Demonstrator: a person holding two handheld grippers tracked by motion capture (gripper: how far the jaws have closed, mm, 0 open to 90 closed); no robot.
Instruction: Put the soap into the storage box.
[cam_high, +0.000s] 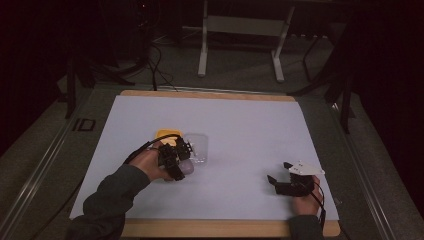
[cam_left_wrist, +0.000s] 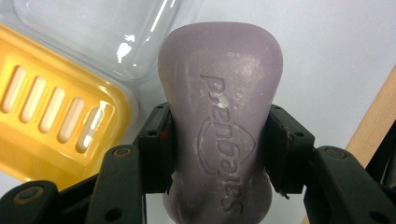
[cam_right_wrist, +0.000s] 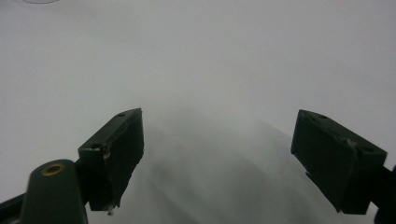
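Note:
A pale purple bar of soap (cam_left_wrist: 222, 121) with embossed lettering is clamped at its waist between both pads of my left gripper (cam_left_wrist: 218, 149). In the high view that left gripper (cam_high: 182, 160) hangs just in front of a yellow slotted soap tray (cam_high: 167, 135) and a clear plastic lid (cam_high: 197, 146), with the soap (cam_high: 186, 168) showing beneath the jaws. The yellow tray (cam_left_wrist: 51, 121) and clear lid (cam_left_wrist: 102, 32) lie close beyond the soap. My right gripper (cam_high: 279, 171) rests at the table's near right, jaws wide apart over bare white sheet, nothing between the pads (cam_right_wrist: 116, 149).
A white sheet (cam_high: 240, 130) covers a wooden board (cam_high: 210, 95) whose edge (cam_left_wrist: 373, 126) is visible. Beyond the table stand a white frame's legs (cam_high: 202, 55) and dark cables on the floor.

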